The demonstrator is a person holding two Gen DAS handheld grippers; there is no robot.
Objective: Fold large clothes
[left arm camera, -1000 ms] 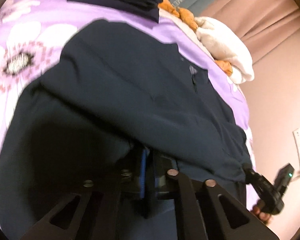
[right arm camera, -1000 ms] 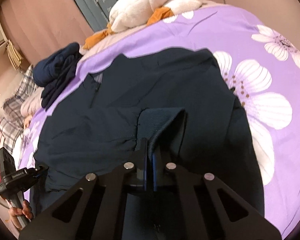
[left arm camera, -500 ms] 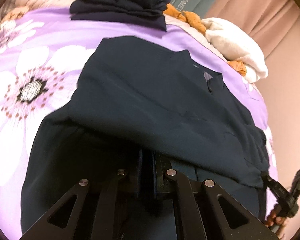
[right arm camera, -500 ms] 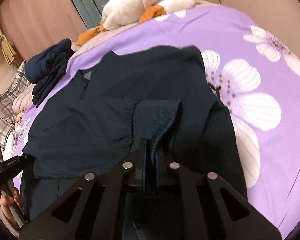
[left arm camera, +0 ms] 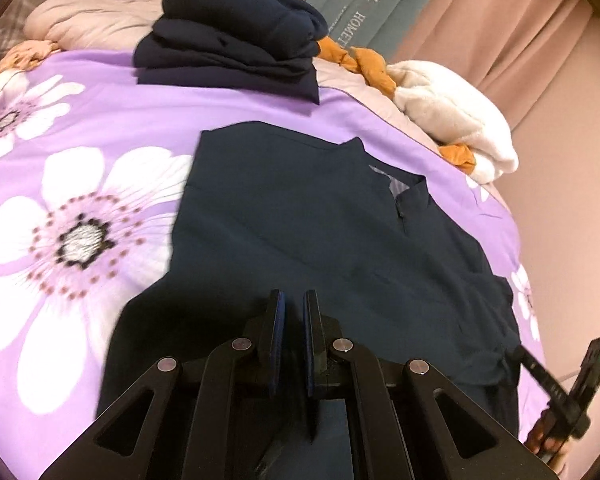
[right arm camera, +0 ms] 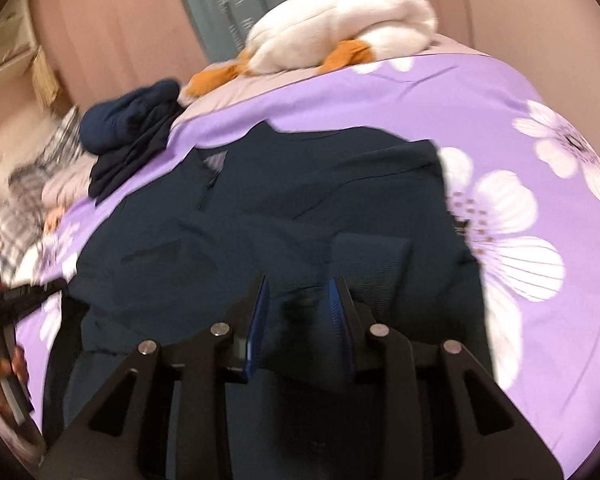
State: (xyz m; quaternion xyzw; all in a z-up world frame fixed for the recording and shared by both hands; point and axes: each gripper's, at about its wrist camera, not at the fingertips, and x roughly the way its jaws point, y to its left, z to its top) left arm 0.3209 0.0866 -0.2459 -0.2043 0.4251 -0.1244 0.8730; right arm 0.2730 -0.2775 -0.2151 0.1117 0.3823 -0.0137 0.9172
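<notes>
A dark navy jacket [left arm camera: 320,220] lies spread on the purple flowered bedspread [left arm camera: 60,184], collar and zip toward the far right. It also shows in the right wrist view [right arm camera: 300,208], with a ribbed cuff [right arm camera: 372,260] lying on top. My left gripper [left arm camera: 292,312] is just above the jacket's near edge, slightly open with nothing between the pads. My right gripper [right arm camera: 300,296] is open above the cuff and holds nothing. The right gripper shows at the left wrist view's right edge [left arm camera: 560,384].
A stack of folded navy clothes [left arm camera: 236,36] sits at the far side of the bed. A white and orange plush blanket [left arm camera: 452,120] lies by the pink curtain. Plaid and pink bedding [right arm camera: 40,184] is at the left. The bed's edge runs near the wall.
Both grippers have let go of the jacket fabric and opened. The lifted fold has dropped flat onto the jacket, and both grippers have pulled back and up.
</notes>
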